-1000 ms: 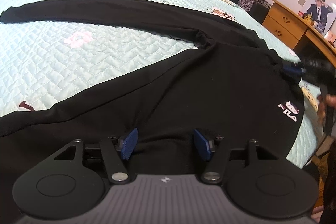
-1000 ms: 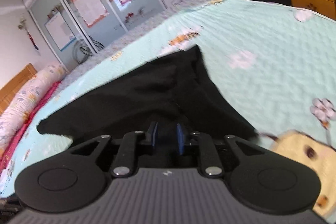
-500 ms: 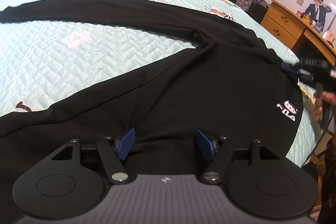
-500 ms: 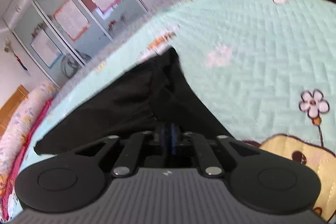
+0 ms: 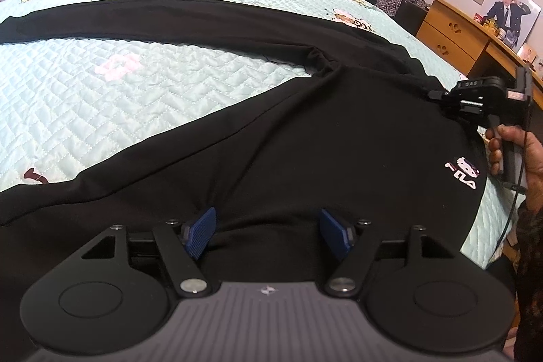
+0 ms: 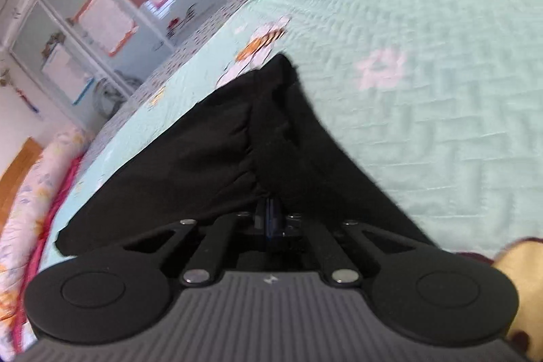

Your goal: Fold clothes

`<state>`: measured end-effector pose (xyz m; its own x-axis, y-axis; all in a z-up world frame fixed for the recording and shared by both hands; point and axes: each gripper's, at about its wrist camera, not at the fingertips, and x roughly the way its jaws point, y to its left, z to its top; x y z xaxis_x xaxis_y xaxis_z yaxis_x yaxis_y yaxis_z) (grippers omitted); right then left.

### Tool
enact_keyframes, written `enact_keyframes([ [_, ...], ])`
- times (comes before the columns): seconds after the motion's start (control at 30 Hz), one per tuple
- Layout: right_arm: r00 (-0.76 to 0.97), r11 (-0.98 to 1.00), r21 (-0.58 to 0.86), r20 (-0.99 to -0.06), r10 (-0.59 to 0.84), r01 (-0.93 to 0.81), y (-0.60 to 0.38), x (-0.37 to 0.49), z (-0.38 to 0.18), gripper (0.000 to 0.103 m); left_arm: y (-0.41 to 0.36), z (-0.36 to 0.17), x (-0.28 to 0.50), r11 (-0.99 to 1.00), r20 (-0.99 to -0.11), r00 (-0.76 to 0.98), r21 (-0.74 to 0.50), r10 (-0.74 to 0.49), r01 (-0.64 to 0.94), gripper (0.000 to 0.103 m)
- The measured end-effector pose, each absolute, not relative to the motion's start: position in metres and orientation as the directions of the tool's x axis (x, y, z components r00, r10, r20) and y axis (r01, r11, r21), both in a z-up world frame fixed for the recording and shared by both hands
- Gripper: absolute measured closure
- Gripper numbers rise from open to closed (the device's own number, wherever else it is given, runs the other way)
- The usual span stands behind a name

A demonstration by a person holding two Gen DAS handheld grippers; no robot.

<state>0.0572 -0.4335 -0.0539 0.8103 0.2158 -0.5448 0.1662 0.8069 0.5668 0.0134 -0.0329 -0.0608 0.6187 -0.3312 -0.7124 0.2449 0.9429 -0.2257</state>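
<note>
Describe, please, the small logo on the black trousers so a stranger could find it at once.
Start at the pale green quilt, then the black trousers spread across it. Near their waist end, beside the right gripper, sits a small white logo, the only print on the plain black cloth.

A pair of black soft-knit trousers lies spread flat on a pale mint quilted bedspread. The two legs run apart in a wide V toward the left, one along the far side, one near. A small white cartoon logo sits near the waistband, by the bed's right edge.
</note>
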Motion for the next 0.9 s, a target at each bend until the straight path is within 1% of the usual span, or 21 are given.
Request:
enact_keyframes([
  [0.1, 0.825, 0.827, 0.558, -0.5, 0.263, 0.075, -0.415, 0.051, -0.041, 0.074, -0.034, -0.061, 0.013, 0.943, -0.712, 0.619, -0.223, -0.33, 0.246, 0.029],
  [0.17, 0.831, 0.836, 0.549, -0.468, 0.3, 0.007, -0.402, 0.048, -0.032, 0.071, -0.036, -0.061, 0.012, 0.945, -0.713, 0.623, -0.214, -0.323, 0.246, 0.029],
  [0.2, 0.822, 0.835, 0.549, -0.461, 0.334, -0.031, -0.396, 0.05, -0.031, 0.067, -0.036, -0.061, 0.012, 0.946, -0.712, 0.624, -0.213, -0.323, 0.246, 0.029],
  [0.3, 0.782, 0.836, 0.544, -0.488, 0.388, -0.075, -0.383, 0.058, -0.04, 0.053, -0.034, -0.061, 0.012, 0.943, -0.708, 0.624, -0.223, -0.33, 0.246, 0.029],
  [0.33, 0.767, 0.837, 0.545, -0.512, 0.388, -0.059, -0.384, 0.063, -0.048, 0.052, -0.034, -0.062, 0.012, 0.942, -0.707, 0.623, -0.227, -0.334, 0.246, 0.029],
  [0.37, 0.757, 0.838, 0.546, -0.538, 0.371, -0.023, -0.388, 0.068, -0.057, 0.054, -0.033, -0.062, 0.012, 0.941, -0.706, 0.623, -0.231, -0.337, 0.246, 0.029],
  [0.4, 0.759, 0.825, 0.565, -0.541, 0.364, 0.007, -0.397, 0.069, -0.064, 0.069, -0.032, -0.062, 0.012, 0.94, -0.705, 0.623, -0.234, -0.339, 0.247, 0.029],
  [0.43, 0.765, 0.808, 0.588, -0.536, 0.357, 0.034, -0.405, 0.067, -0.067, 0.079, -0.032, -0.062, 0.012, 0.94, -0.703, 0.624, -0.235, -0.341, 0.249, 0.029],
  [0.47, 0.775, 0.809, 0.584, -0.538, 0.331, 0.06, -0.411, 0.065, -0.065, 0.082, -0.032, -0.062, 0.012, 0.939, -0.702, 0.624, -0.237, -0.343, 0.25, 0.029],
  [0.57, 0.802, 0.837, 0.535, -0.546, 0.242, 0.112, -0.418, 0.053, -0.057, 0.081, -0.032, -0.062, 0.011, 0.939, -0.7, 0.626, -0.236, -0.343, 0.25, 0.029],
  [0.6, 0.809, 0.848, 0.515, -0.547, 0.214, 0.124, -0.418, 0.048, -0.053, 0.079, -0.032, -0.062, 0.011, 0.939, -0.699, 0.627, -0.235, -0.342, 0.25, 0.029],
  [0.67, 0.826, 0.859, 0.498, -0.53, 0.194, 0.117, -0.412, 0.037, -0.045, 0.069, -0.032, -0.063, 0.01, 0.939, -0.698, 0.629, -0.234, -0.342, 0.251, 0.028],
  [0.7, 0.83, 0.859, 0.503, -0.515, 0.214, 0.091, -0.409, 0.035, -0.044, 0.064, -0.032, -0.063, 0.01, 0.939, -0.697, 0.63, -0.233, -0.341, 0.251, 0.028],
  [0.73, 0.832, 0.857, 0.512, -0.5, 0.239, 0.061, -0.405, 0.033, -0.043, 0.061, -0.032, -0.063, 0.01, 0.94, -0.697, 0.631, -0.232, -0.341, 0.251, 0.028],
  [0.9, 0.791, 0.849, 0.521, -0.48, 0.378, -0.089, -0.378, 0.01, -0.047, 0.06, -0.033, -0.062, 0.01, 0.94, -0.699, 0.629, -0.232, -0.34, 0.25, 0.028],
])
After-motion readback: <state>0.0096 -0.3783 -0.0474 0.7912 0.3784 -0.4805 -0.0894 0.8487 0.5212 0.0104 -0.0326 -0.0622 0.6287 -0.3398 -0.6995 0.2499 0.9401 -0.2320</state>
